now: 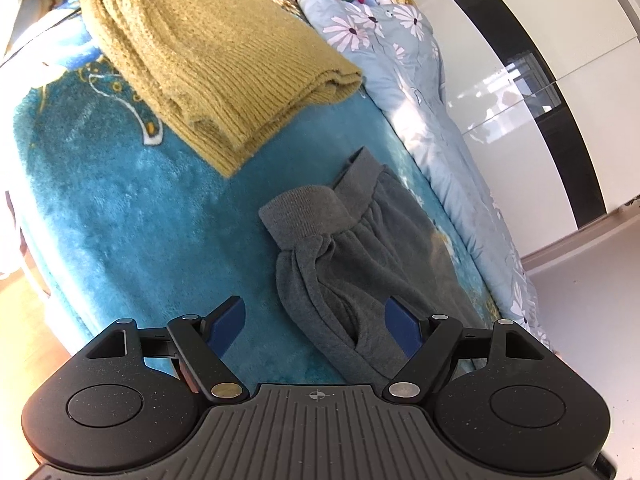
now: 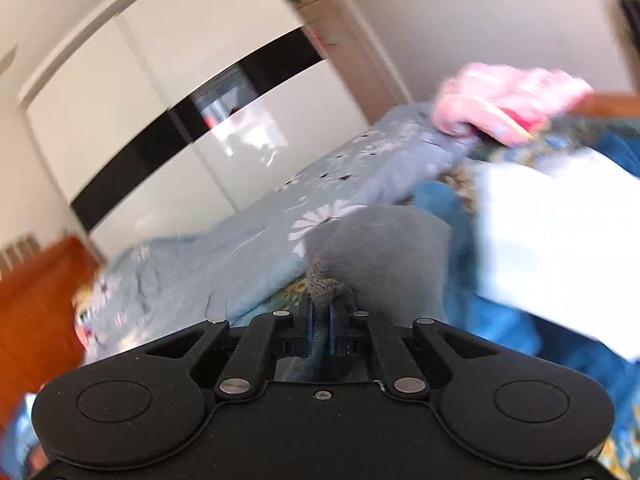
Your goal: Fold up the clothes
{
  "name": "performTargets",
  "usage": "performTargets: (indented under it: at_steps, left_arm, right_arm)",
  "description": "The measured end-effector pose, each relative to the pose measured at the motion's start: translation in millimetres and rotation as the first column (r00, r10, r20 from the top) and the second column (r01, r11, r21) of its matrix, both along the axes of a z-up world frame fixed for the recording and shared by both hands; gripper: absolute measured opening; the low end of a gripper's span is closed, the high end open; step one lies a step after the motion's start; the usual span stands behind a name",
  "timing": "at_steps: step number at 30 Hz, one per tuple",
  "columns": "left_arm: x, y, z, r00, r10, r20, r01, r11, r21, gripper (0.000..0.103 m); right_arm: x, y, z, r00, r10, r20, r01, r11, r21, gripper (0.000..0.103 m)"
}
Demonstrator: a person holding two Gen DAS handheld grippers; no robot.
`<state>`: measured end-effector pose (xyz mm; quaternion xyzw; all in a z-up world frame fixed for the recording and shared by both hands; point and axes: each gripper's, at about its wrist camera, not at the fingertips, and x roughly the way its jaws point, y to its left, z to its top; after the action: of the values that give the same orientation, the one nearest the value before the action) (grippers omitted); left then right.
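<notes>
A: Where are the grey pants?
B: On the bed, below the sweater. Soft, limp; grab the ribbed cuff. Right claw pinches grey fabric; left claw gapes empty.

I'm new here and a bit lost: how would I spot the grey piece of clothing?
Find the teal plush blanket on the bed. The grey garment lies on it, below the folded mustard knit sweater. It alone is grey, with a ribbed cuff and gathered fabric.
</notes>
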<state>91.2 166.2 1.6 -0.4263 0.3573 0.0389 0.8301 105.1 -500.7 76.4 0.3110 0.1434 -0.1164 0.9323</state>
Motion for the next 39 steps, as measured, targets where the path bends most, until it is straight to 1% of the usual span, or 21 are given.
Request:
performTargets:
  at_steps: [3,5,8,9,12,14,15,16,18,19,20,21,22,23,25,26,28,31,33,36,39]
  left_arm:
    - [0.5,-1.1,-0.6,1.0,-0.002,-0.003,0.002,1.0,-0.009,0.075]
    - [1.4,-2.9,-0.9,1.0,-0.01,-0.008,0.01,1.0,-0.012,0.075]
    - [0.6,-7.1,-0.7,1.0,-0.024,-0.009,0.024,1.0,-0.01,0.075]
    - [0.0,-8.4,-0.9,1.0,-0.025,-0.011,0.025,1.0,-0.01,0.075]
    - [-1.3,-11.2,-2.1,0.999,-0.025,-0.021,0.024,1.0,-0.015,0.075]
    - [-2.4,-13.1,-2.5,0.999,-0.023,-0.024,0.023,1.0,-0.016,0.075]
    - [-3.2,-14.1,-2.2,0.999,-0.025,-0.024,0.024,1.0,-0.016,0.075]
    - [-3.9,-15.1,-1.7,0.999,-0.027,-0.024,0.027,1.0,-0.016,0.075]
    - [-5.4,-16.6,-0.6,0.999,-0.031,-0.024,0.03,0.999,-0.013,0.076]
    - [-6.2,-16.6,0.1,0.999,-0.03,-0.023,0.03,1.0,-0.006,0.079]
    - [-6.8,-16.3,0.7,0.999,-0.027,-0.022,0.027,1.0,0.002,0.082]
    - [-7.0,-15.6,1.0,0.999,-0.026,-0.02,0.026,1.0,0.008,0.082]
    - [-6.4,-15.1,1.1,1.0,-0.025,-0.018,0.025,1.0,0.013,0.082]
    - [-5.2,-15.1,1.1,1.0,-0.026,-0.015,0.026,1.0,0.017,0.082]
    - [-1.0,-16.7,0.3,0.999,-0.033,-0.007,0.033,0.999,0.023,0.083]
    - [2.1,-18.4,-1.0,0.999,-0.041,-0.004,0.041,0.999,0.028,0.083]
    - [9.1,-22.3,-4.9,0.998,-0.056,-0.002,0.056,0.998,0.043,0.083]
    - [20.8,-26.0,-14.3,0.998,-0.056,-0.019,0.057,0.996,0.062,0.083]
    - [27.9,-27.2,-21.1,0.999,-0.05,-0.017,0.051,0.997,0.061,0.084]
    - [36.6,-29.2,-30.0,0.999,-0.029,-0.025,0.03,0.998,0.058,0.085]
    - [40.0,-31.6,-29.7,1.0,-0.021,0.012,0.02,0.997,0.076,0.087]
  right_arm:
    - [-34.4,-10.1,-22.2,0.997,-0.037,-0.069,0.037,0.999,0.006,0.007]
    - [-50.1,-21.6,-37.8,0.988,-0.085,-0.132,0.089,0.996,0.027,0.007]
    - [-58.1,-41.1,-49.9,0.983,-0.102,-0.152,0.122,0.984,0.131,0.007]
    - [-58.0,-44.8,-50.4,0.984,-0.099,-0.149,0.122,0.982,0.147,0.007]
    - [-37.9,-46.0,-36.1,0.988,-0.056,-0.143,0.072,0.992,0.107,0.008]
    - [-13.2,-46.0,-34.5,0.981,-0.036,-0.19,0.056,0.993,0.104,0.008]
    - [-0.6,-45.8,-34.8,0.975,-0.03,-0.219,0.054,0.993,0.103,0.011]
    - [8.6,-44.6,-36.1,0.969,-0.023,-0.245,0.048,0.994,0.096,0.016]
    - [18.5,-39.6,-41.6,0.958,-0.007,-0.286,0.028,0.997,0.067,0.017]
    - [20.9,-37.1,-43.1,0.956,0.002,-0.294,0.015,0.998,0.056,0.017]
    - [15.7,-35.8,-42.6,0.96,0.011,-0.279,0.004,0.999,0.053,0.017]
    - [4.9,-35.6,-41.7,0.967,0.014,-0.253,0.0,0.998,0.057,0.021]
    - [-5.9,-35.5,-40.8,0.974,0.018,-0.228,-0.004,0.998,0.061,0.028]
    - [-16.8,-35.4,-39.9,0.979,0.022,-0.202,-0.009,0.998,0.065,0.03]
    - [-38.3,-36.3,-39.8,0.988,0.026,-0.155,-0.016,0.997,0.069,0.04]
    - [-47.4,-39.5,-43.9,0.989,0.024,-0.148,-0.014,0.997,0.07,0.041]
    - [-58.9,-46.6,-59.5,0.984,0.005,-0.177,0.01,0.996,0.086,0.042]
    - [-63.3,-54.4,-93.0,0.969,0.006,-0.248,0.038,0.984,0.172,0.044]
    - [-61.6,-53.4,-108.6,0.969,0.018,-0.245,0.038,0.974,0.223,0.044]
    - [-53.2,-48.3,-122.3,0.972,0.031,-0.232,0.034,0.962,0.271,0.044]
    - [-46.6,-40.5,-127.4,0.971,0.024,-0.237,0.043,0.961,0.272,0.045]
